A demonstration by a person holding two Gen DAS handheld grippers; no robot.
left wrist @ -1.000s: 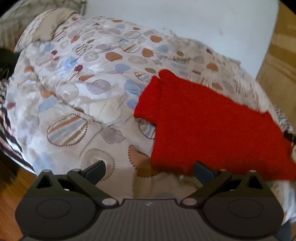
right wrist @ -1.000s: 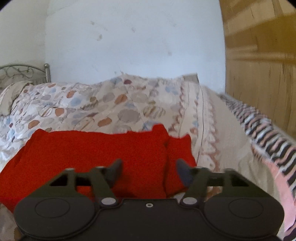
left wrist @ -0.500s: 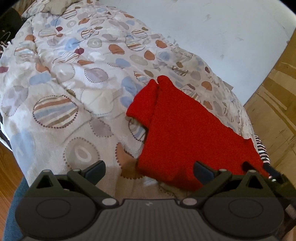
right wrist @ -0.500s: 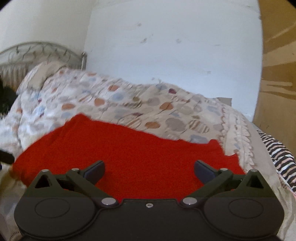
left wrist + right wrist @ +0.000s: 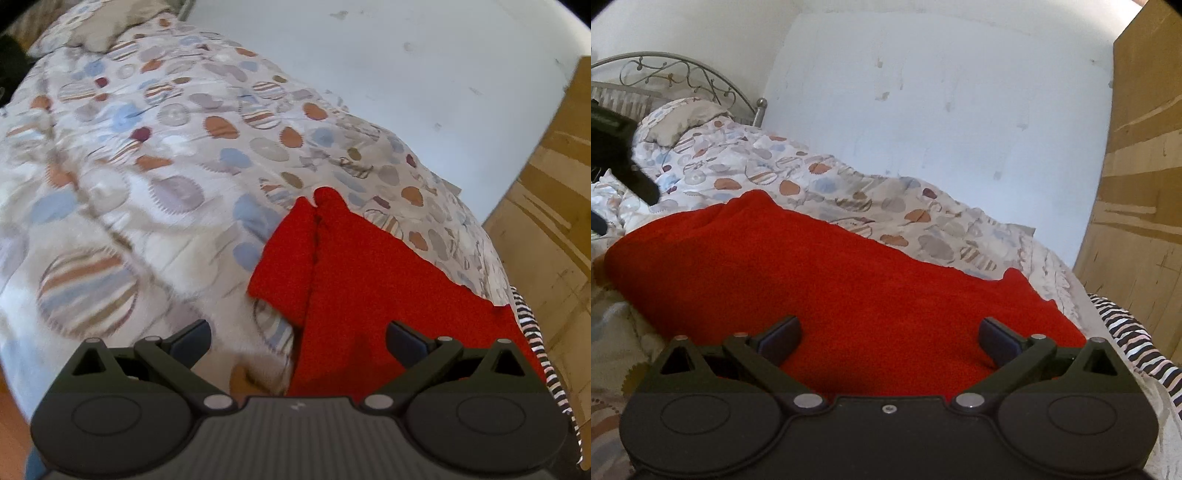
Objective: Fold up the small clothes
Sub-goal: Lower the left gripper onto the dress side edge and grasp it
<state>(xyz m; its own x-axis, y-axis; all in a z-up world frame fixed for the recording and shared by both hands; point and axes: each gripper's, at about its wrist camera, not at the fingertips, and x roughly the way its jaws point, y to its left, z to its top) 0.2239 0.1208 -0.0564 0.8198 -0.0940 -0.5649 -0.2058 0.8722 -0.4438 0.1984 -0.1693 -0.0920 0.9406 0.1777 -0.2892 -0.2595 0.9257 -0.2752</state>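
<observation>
A red knitted garment (image 5: 362, 280) lies spread on the patterned bedspread (image 5: 155, 177), one sleeve folded along its left side. My left gripper (image 5: 299, 338) is open just above the garment's near left edge, its right finger over the red cloth and its left finger over the bedspread. In the right wrist view the same red garment (image 5: 827, 273) fills the middle, and my right gripper (image 5: 888, 332) stands wide open low over its near edge with nothing pinched. The dark body of the left gripper (image 5: 624, 155) shows at the far left.
A white wall (image 5: 942, 118) runs behind the bed and a wooden wardrobe (image 5: 1137, 155) stands at the right. A metal headboard (image 5: 676, 77) and pillow (image 5: 679, 118) sit at the far end. A striped cloth (image 5: 1126, 332) hangs at the bed's right edge.
My right gripper opened wide, dropped and rolled, now sitting low over the garment's middle. My left gripper shifted and rolled, with the garment now lower right in its view.
</observation>
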